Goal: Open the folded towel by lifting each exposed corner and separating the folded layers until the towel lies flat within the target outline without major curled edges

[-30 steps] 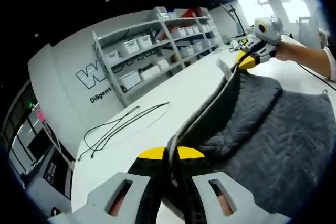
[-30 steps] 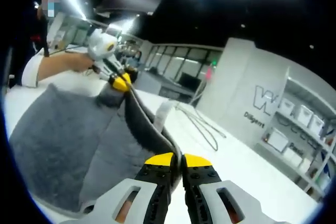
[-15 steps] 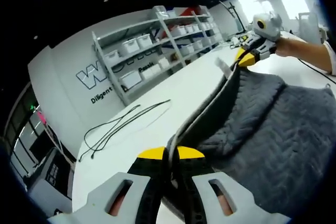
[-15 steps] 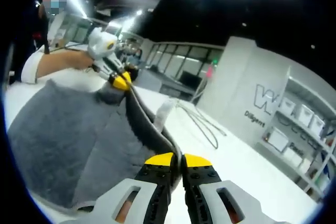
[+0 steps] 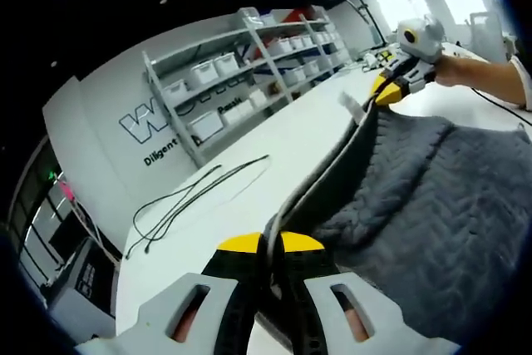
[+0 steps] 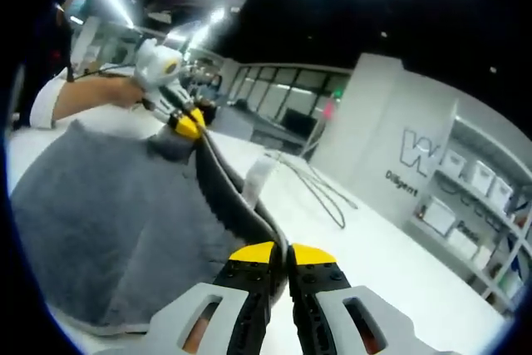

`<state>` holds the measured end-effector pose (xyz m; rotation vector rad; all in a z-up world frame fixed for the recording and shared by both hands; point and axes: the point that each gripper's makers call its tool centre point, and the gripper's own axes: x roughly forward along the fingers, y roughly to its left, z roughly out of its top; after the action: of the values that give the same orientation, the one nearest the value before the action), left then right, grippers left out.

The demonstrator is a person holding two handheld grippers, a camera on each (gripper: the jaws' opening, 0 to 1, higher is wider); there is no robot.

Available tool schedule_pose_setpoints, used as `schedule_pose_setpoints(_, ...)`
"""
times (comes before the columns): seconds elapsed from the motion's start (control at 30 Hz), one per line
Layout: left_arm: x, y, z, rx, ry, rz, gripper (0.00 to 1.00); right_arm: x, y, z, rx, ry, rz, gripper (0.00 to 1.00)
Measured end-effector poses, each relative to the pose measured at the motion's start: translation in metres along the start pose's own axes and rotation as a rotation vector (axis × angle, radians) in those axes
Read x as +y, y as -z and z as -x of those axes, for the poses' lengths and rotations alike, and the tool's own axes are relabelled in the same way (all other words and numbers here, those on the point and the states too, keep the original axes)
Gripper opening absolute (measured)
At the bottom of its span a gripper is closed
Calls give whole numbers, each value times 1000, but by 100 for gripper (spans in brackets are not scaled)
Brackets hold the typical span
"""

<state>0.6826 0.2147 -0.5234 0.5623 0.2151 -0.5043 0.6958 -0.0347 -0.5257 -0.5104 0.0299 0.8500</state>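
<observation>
The grey towel (image 5: 432,205) is being held up above the white surface (image 5: 274,155) by its top edge, which is being stretched between the two grippers. In the left gripper view, the jaws of the left gripper (image 5: 272,247) are being pressed together on one corner of the edge, and the right gripper (image 5: 391,89) is being seen far along it, pinching the other corner. In the right gripper view, the right gripper (image 6: 281,251) is being closed on the towel (image 6: 108,205) too, with the left gripper (image 6: 184,122) at the far end. A black cable (image 5: 195,193) is lying on the surface beside the towel, and shelves (image 5: 249,64) are standing by the wall.
</observation>
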Motion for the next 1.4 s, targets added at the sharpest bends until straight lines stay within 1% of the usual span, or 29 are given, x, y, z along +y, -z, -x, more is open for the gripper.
schedule_pose_setpoints(0.37, 0, 8, -6, 11, -4, 1, 6, 1, 6, -5, 25, 19, 30, 2)
schedule_pose_setpoints(0.53, 1, 12, -8, 25, -10, -30, 8, 1, 8, -6, 37, 28, 42, 3)
schedule_pose_setpoints(0.6, 2, 12, -8, 22, -10, -24, 8, 3, 9, -7, 48, 30, 54, 3)
schedule_pose_setpoints(0.97, -3, 21, -12, 43, 0, -37, 8, 7, 16, -9, 70, 23, 63, 3)
schedule_pose_setpoints(1.1, -3, 21, -12, 42, 1, -34, 9, 8, 17, -9, 72, 18, 61, 3)
schedule_pose_setpoints(1.23, -5, 28, -14, 65, 10, -43, 10, 11, 20, -9, 83, 14, 62, 3)
schedule_pose_setpoints(1.4, -5, 28, -14, 63, 7, -42, 10, 11, 23, -10, 86, 11, 61, 3)
